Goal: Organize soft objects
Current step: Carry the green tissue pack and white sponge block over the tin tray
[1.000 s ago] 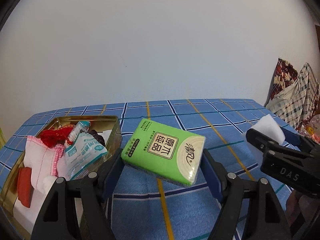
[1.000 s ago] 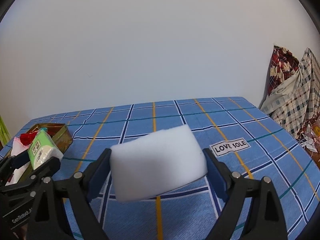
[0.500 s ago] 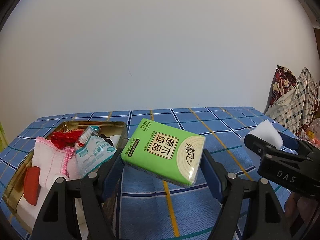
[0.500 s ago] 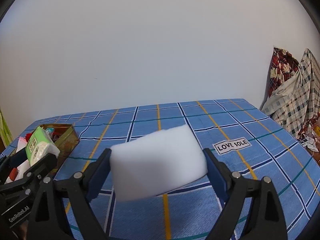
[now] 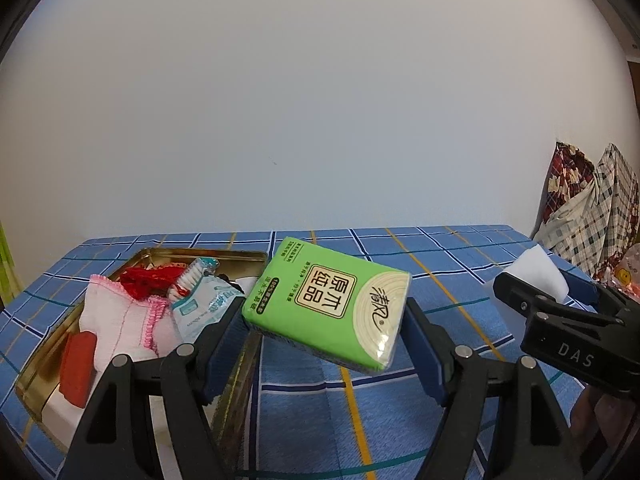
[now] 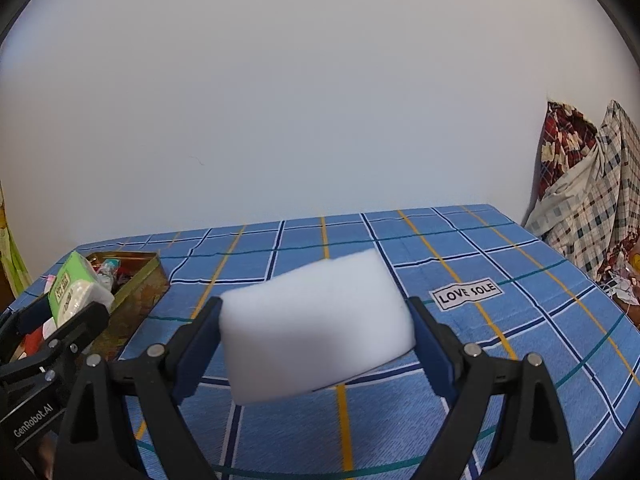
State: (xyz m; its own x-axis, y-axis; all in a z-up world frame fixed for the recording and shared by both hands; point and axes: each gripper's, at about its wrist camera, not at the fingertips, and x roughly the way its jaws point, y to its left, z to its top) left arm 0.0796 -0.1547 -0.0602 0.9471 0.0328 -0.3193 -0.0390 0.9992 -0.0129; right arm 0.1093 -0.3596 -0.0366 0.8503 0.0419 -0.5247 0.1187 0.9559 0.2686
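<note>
My left gripper (image 5: 326, 320) is shut on a green tissue pack (image 5: 328, 304), held off the table just right of the gold tin (image 5: 244, 256). The tin holds a pink-edged white cloth (image 5: 120, 320), a red item (image 5: 76, 364), a red knitted piece (image 5: 148, 278), a wet-wipe packet (image 5: 204, 304) and a toothbrush. My right gripper (image 6: 316, 332) is shut on a white sponge block (image 6: 316, 324), lifted above the blue checked tablecloth (image 6: 460, 380). In the left wrist view the right gripper (image 5: 536, 280) with its sponge (image 5: 538, 274) sits to the right. In the right wrist view the left gripper (image 6: 76, 300) with its pack (image 6: 74, 292) hovers by the tin (image 6: 140, 280).
A "LOVE SOLE" label (image 6: 466, 294) lies on the cloth right of centre. Checked and patterned fabrics (image 6: 580, 200) are piled past the table's right edge. A plain white wall stands behind the table. A green strip (image 6: 10, 256) shows at the far left.
The left wrist view has shifted so the tin sits further right and fuller in frame; the tissue pack stays gripped. The right gripper with its sponge has barely moved.
</note>
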